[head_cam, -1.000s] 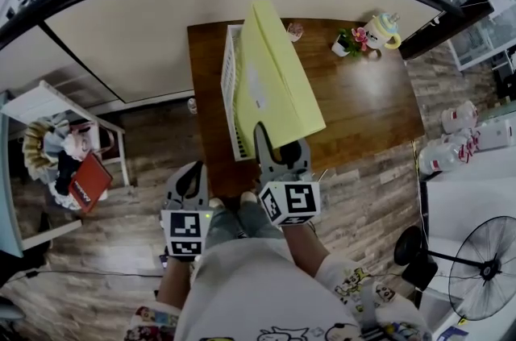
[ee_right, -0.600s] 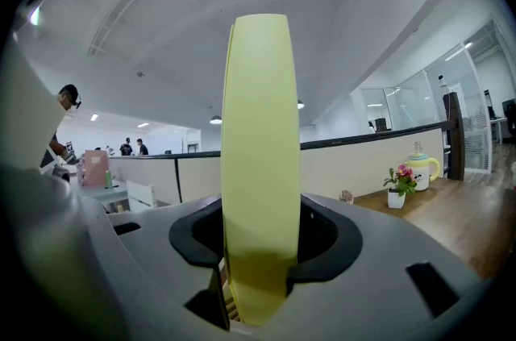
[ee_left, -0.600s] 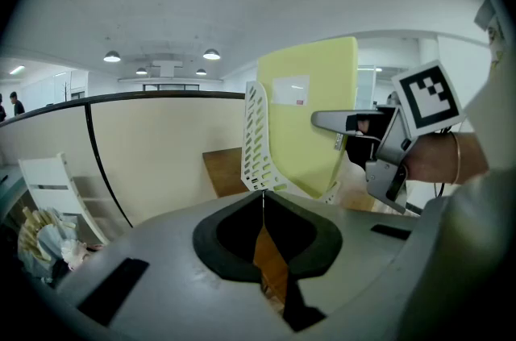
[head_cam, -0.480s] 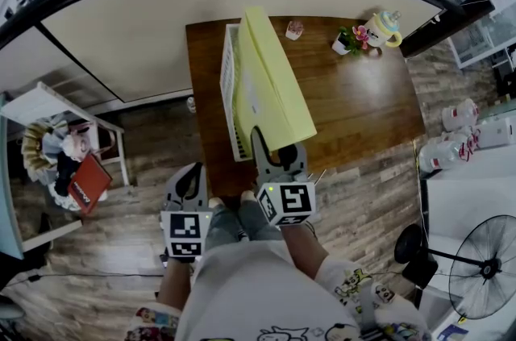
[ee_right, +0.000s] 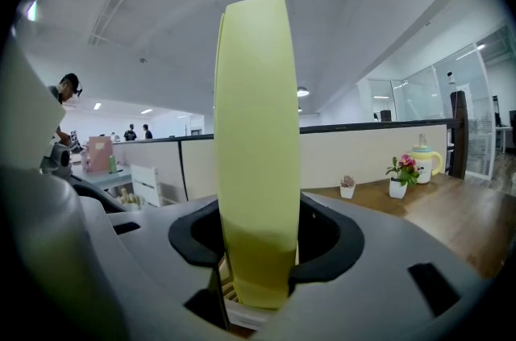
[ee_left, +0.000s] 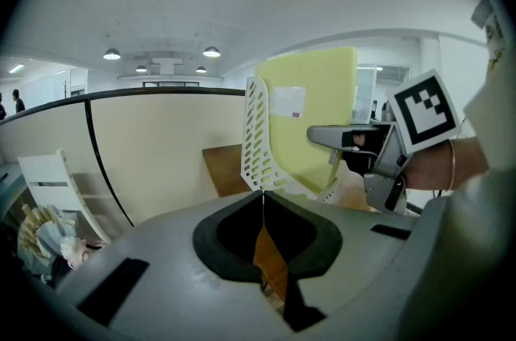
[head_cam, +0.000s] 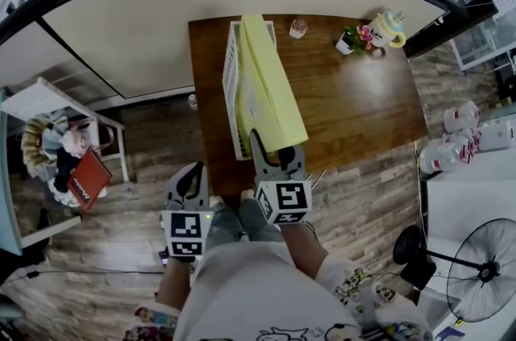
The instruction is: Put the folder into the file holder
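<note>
i grip the yellow folder [head_cam: 266, 85] upright in my right gripper [head_cam: 276, 158], alongside the white file holder [head_cam: 230, 81] at the table's [head_cam: 363, 110] nine o'clock; my left gripper [head_cam: 190, 185] hangs clenched, empty.

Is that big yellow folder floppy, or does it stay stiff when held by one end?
Probably stiff: the yellow folder, clamped at one end by the right gripper, shows no droop. It looks thick, so it is likely not feather-light. Stood on its narrow edge, it would probably tip over without the white file holder to support it.
</note>
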### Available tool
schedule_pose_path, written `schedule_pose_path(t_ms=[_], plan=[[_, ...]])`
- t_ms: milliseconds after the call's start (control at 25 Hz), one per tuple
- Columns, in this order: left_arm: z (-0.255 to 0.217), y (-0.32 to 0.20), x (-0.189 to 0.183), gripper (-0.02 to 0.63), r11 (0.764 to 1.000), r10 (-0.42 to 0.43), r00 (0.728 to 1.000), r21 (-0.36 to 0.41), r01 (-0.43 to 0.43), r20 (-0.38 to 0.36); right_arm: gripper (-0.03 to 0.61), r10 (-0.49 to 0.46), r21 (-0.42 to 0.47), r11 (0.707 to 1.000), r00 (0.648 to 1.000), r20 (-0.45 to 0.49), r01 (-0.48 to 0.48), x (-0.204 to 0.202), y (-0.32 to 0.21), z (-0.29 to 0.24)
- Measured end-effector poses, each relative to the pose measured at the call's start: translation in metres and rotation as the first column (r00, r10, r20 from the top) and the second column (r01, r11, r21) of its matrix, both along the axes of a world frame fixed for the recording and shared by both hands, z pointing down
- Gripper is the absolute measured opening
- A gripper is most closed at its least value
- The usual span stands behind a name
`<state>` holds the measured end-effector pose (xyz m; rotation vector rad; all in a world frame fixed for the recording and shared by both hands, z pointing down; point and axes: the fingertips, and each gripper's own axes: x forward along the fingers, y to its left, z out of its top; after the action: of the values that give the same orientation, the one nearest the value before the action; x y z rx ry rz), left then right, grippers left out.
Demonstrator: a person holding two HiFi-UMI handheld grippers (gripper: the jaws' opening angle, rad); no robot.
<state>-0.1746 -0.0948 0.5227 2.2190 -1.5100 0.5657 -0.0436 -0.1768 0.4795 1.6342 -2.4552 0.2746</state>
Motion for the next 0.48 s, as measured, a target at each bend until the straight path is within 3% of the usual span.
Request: schedule_pose_path(t_ms=[200,480], plan=[[0.001,0.001,0.000,0.006,1.000,-0.005,1.000,-0.002,0.005,-0.002,0.187,-0.022,-0.039,0.999,1.000,-0.009,0.022,-0.003,0.002,0.011],[0.005,0.003,-0.001,0.006,1.000,-0.012,1.000,-0.010,0.012,0.002,0.202,-0.067,-0.027,0.997,0.998,0.014,0.068,-0.007,0.006,0.016]])
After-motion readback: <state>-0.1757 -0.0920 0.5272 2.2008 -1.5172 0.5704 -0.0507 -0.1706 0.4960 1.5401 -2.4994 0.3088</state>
